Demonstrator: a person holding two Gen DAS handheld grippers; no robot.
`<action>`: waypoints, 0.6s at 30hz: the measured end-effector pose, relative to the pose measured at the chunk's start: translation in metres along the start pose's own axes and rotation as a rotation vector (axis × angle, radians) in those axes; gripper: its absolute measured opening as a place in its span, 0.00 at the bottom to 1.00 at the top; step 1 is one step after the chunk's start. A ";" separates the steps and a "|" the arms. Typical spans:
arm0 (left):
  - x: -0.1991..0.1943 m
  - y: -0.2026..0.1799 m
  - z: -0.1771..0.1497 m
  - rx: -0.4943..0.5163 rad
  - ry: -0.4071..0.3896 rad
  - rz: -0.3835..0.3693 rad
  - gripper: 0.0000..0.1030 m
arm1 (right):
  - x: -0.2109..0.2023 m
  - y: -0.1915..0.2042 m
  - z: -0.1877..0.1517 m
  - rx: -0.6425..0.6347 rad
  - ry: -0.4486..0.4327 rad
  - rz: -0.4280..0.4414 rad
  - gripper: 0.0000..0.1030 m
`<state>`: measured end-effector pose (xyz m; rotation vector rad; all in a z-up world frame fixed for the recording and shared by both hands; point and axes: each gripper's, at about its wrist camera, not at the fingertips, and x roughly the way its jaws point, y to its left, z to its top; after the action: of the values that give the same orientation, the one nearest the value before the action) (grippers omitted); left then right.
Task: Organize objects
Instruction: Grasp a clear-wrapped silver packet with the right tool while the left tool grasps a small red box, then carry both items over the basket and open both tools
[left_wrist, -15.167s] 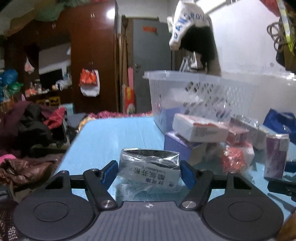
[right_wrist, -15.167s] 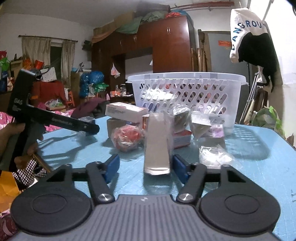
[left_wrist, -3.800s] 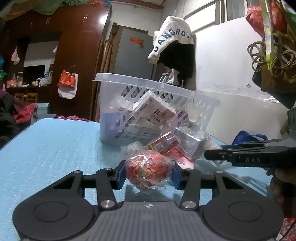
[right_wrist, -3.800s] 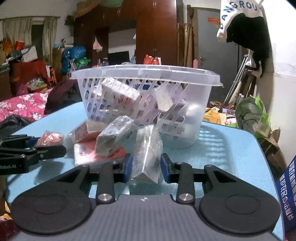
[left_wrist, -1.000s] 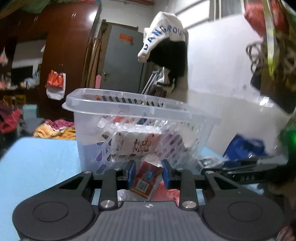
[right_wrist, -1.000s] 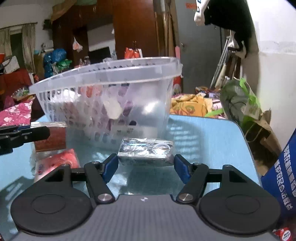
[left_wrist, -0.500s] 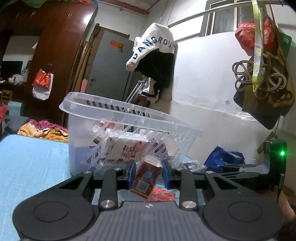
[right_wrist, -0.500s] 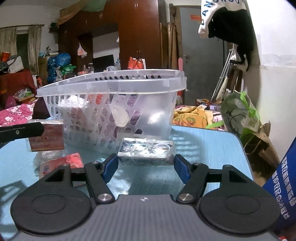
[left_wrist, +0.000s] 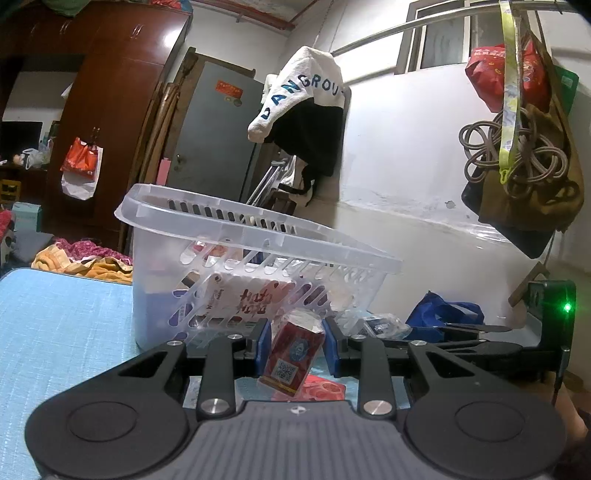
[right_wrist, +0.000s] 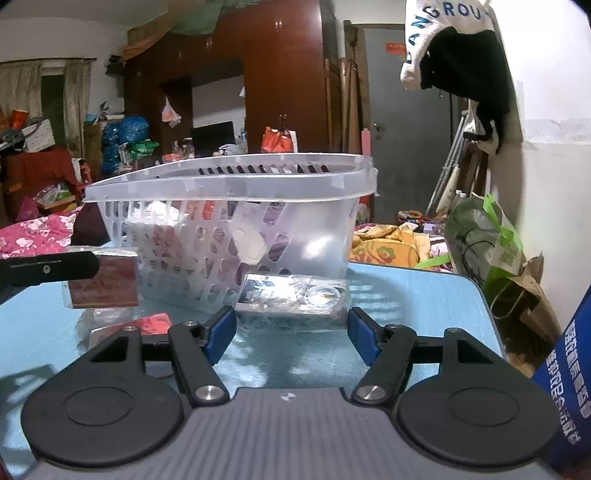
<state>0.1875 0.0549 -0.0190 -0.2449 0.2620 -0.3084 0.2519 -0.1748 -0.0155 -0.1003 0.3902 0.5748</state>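
Note:
My left gripper (left_wrist: 295, 350) is shut on a small red box in clear wrap (left_wrist: 291, 354) and holds it tilted above the table, close to the side of the clear plastic basket (left_wrist: 258, 236). The same red box (right_wrist: 103, 280) shows at the left of the right wrist view, clamped by the left gripper's fingers (right_wrist: 48, 269). My right gripper (right_wrist: 291, 332) is open, its blue pads on either side of a silver wrapped packet (right_wrist: 291, 299) lying on the blue table (right_wrist: 406, 314) against the basket (right_wrist: 229, 181). The basket holds several boxes.
A flat red packet (right_wrist: 147, 321) lies on the table below the red box, also seen under the left gripper (left_wrist: 321, 387). A blue bag (right_wrist: 569, 373) stands at the table's right edge. A wall with hanging bags (left_wrist: 524, 155) is behind the basket.
My left gripper has lifted the red box a little higher beside the basket. My right gripper has stayed open around the silver packet and edged slightly closer.

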 end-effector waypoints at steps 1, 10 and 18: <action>0.000 0.000 0.000 0.000 0.000 -0.002 0.33 | 0.000 0.002 0.000 -0.012 -0.004 -0.001 0.67; -0.027 -0.008 -0.003 0.025 -0.125 -0.036 0.33 | -0.034 0.018 -0.006 -0.069 -0.152 -0.037 0.67; -0.066 -0.017 0.019 -0.010 -0.238 -0.106 0.33 | -0.091 0.019 0.017 -0.006 -0.310 0.110 0.67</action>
<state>0.1273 0.0645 0.0180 -0.3031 0.0154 -0.3791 0.1772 -0.2023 0.0359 0.0056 0.0932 0.6882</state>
